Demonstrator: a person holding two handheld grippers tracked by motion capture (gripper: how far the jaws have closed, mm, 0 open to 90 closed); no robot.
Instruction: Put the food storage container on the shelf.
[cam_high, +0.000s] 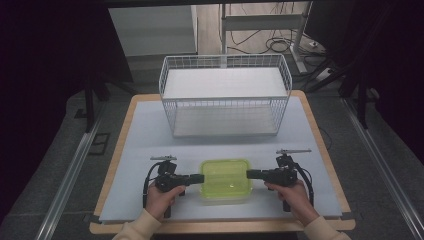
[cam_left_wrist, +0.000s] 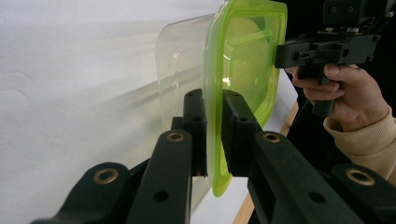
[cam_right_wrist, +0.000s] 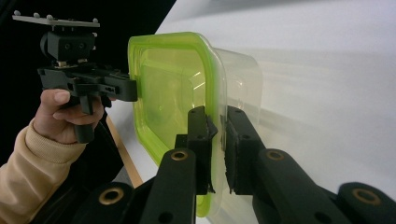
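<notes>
Near the front edge of the bench, covered by a pale grey-white mat with a wooden border: a clear plastic rectangular food container with a lime-green lid, sitting upright, lid on.

At its left short side, left tongs — black, two-jawed, held in the person's left hand — clenched on the projecting green lid rim. Seen along the left tongs in the left gripper view: one jaw on each face of the lid's edge, pressed against it, the container turned sideways in the frame, with clear body on one side and green lid on the other.

At the right short side, right tongs, gripped by the right hand, likewise clamped onto the lid rim. Confirmed in the right gripper view: right tongs pinching the green edge of the container, with the far-off left tongs touching the opposite rim and the left hand in a cream sleeve behind.

Farther back on the bench, well apart from the container: a white wire basket, open at the top, its floor bare — centred toward the far edge.
</notes>
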